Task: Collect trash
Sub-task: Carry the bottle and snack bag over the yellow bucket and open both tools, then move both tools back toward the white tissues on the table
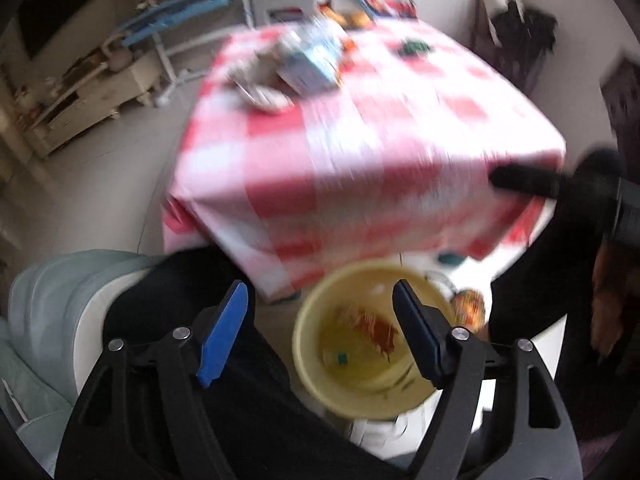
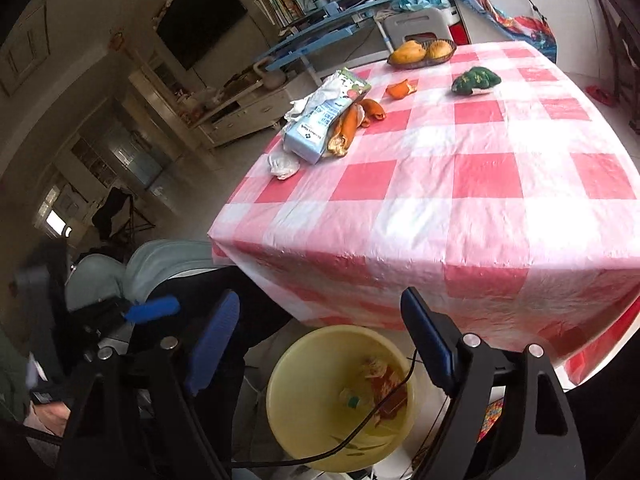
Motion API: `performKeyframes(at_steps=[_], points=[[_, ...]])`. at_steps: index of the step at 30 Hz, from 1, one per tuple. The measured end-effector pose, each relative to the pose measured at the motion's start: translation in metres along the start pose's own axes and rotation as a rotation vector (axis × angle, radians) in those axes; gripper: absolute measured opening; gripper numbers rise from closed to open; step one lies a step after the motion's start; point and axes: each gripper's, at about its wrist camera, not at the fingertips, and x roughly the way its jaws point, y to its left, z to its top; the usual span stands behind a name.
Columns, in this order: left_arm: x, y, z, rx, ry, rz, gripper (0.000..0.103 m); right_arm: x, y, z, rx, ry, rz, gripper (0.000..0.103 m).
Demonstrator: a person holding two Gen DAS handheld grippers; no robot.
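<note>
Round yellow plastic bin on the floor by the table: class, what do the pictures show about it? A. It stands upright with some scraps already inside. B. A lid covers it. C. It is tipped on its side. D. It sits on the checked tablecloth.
A: the round yellow plastic bin stands open-mouthed on the floor below the edge of the red-and-white checked tablecloth, with reddish wrapper scraps lying at its bottom.
</note>
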Motion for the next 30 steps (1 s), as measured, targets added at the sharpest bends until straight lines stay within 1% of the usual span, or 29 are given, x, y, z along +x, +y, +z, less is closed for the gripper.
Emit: performKeyframes(at_steps=[6,10,14,22,30], points=[[-0.017,0.029,0.021,-0.174,-0.102,0.042,0.074,-0.006,0.007,-0.004,-0.060,-0.018,-0.034,0.081],[-0.021,0.036,0.026,-0.225,-0.149,0.085,0.074,-0.009,0.015,-0.005,-0.112,-0.044,-0.056,0.081],[-0.026,0.040,0.029,-0.243,-0.181,0.109,0.074,-0.010,0.022,-0.005,-0.157,-0.066,-0.080,0.081],[-0.031,0.041,0.032,-0.239,-0.229,0.143,0.074,-0.011,0.035,-0.004,-0.230,-0.115,-0.119,0.081],[-0.026,0.043,0.037,-0.239,-0.248,0.147,0.074,-0.009,0.043,-0.002,-0.273,-0.147,-0.139,0.081]])
